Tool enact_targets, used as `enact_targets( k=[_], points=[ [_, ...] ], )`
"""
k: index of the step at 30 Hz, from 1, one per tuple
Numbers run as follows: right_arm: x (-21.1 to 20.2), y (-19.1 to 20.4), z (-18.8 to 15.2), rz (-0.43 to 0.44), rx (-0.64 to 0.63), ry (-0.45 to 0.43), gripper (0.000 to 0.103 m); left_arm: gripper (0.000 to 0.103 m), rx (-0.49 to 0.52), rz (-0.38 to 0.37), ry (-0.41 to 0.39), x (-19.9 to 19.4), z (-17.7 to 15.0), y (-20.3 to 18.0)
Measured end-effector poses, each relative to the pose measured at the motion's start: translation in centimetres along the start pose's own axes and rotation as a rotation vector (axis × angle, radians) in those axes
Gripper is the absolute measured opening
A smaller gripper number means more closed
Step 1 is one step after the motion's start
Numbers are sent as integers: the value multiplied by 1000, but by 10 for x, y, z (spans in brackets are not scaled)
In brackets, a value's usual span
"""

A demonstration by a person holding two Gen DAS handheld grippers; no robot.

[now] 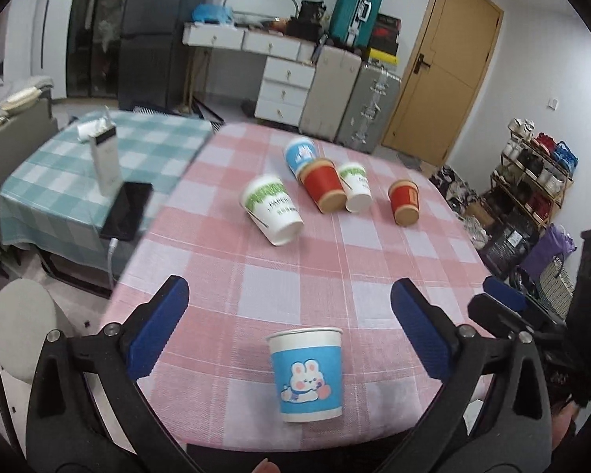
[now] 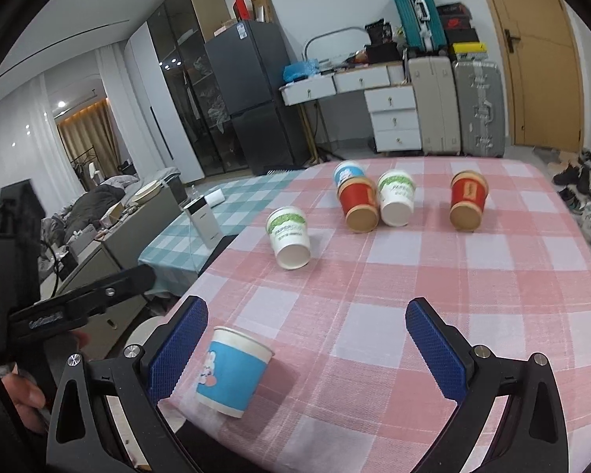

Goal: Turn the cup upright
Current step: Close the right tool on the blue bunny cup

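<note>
Near the table's (image 1: pixel 335 276) front edge, a blue rabbit cup (image 1: pixel 306 374) is seen upright, untouched, between the spread fingers of the left gripper (image 1: pixel 289 329). Right gripper (image 2: pixel 306 345) also spread (nothing held); five cups lie tipped toward the far edge.

tablecloth (image 1: pixel 335 260): woven cloth, matt, pink and white check
blue cup (image 1: pixel 306 374): paper, smooth, slight sheen on the printed band
red cups (image 1: pixel 322 185): paper, matt, brown kraft base and rim
green-print cups (image 1: pixel 272 209): white paper, smooth
left gripper (image 1: pixel 289 331): black matt plastic arms, bright metal screws, blue pads finely ribbed
right gripper (image 2: pixel 307 345): same black plastic, blue pads cross-hatched
phone (image 1: pixel 128 209): glossy black glass
</note>
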State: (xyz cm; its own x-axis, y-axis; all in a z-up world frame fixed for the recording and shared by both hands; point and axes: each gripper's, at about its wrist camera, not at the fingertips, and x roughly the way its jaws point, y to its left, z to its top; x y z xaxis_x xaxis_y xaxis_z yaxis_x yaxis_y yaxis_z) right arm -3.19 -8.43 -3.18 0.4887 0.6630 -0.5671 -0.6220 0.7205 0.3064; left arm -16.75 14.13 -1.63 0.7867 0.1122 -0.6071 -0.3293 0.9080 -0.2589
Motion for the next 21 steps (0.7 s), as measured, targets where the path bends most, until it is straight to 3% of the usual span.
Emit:
enact_targets(
  k=[3, 5, 12, 21],
  points=[
    [13, 3, 1, 70, 33, 79, 103, 102, 17, 80, -48, -20, -9, 8],
    [26, 5, 1, 115, 57, 149, 103, 102, 16, 117, -29, -24, -15, 15],
    [85, 11, -9, 216, 134, 401, 103, 102, -41, 129, 69, -15, -41, 46],
    [144, 10, -24, 244, 215, 600, 102, 102, -92, 119, 105, 9, -50, 68]
  ],
)
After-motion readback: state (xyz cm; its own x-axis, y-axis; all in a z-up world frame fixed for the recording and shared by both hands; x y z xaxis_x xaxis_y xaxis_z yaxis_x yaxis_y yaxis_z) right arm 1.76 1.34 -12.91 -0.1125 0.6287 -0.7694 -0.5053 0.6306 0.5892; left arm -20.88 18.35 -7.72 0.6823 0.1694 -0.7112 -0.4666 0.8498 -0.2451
